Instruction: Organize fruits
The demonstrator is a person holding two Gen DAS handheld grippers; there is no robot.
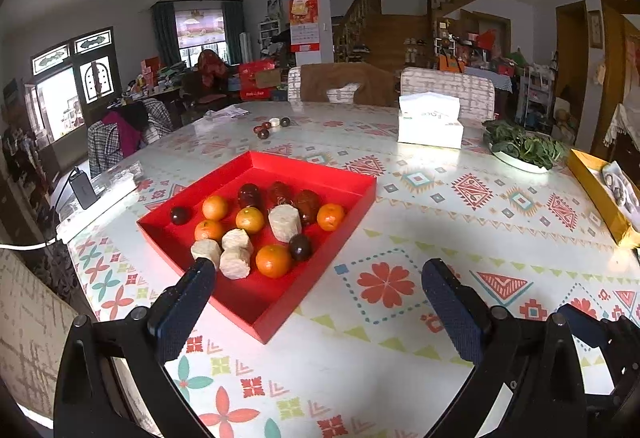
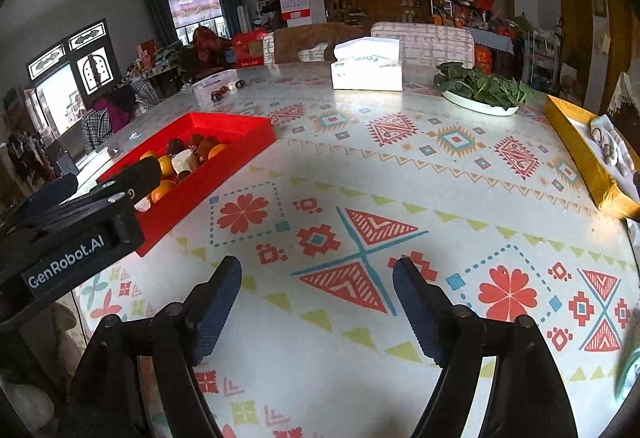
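Note:
A red tray (image 1: pixel 320 168) sits on the patterned table. It holds several oranges (image 1: pixel 273 260), several dark red fruits (image 1: pixel 307 203) and several pale cut chunks (image 1: pixel 284 222). My left gripper (image 1: pixel 318 270) is open and empty, just in front of the tray's near corner, its left finger over the tray edge. My right gripper (image 2: pixel 317 274) is open and empty above bare tablecloth, to the right of the tray (image 2: pixel 240 126). The left gripper's body (image 2: pixel 80 222) shows at the left of the right wrist view, hiding part of the tray.
A few dark fruits and a white piece (image 1: pixel 272 126) lie at the far side of the table. A white tissue box (image 1: pixel 430 122), a plate of green leaves (image 1: pixel 524 148) and a yellow box (image 1: pixel 600 190) stand at the back right. Chairs line the far edge.

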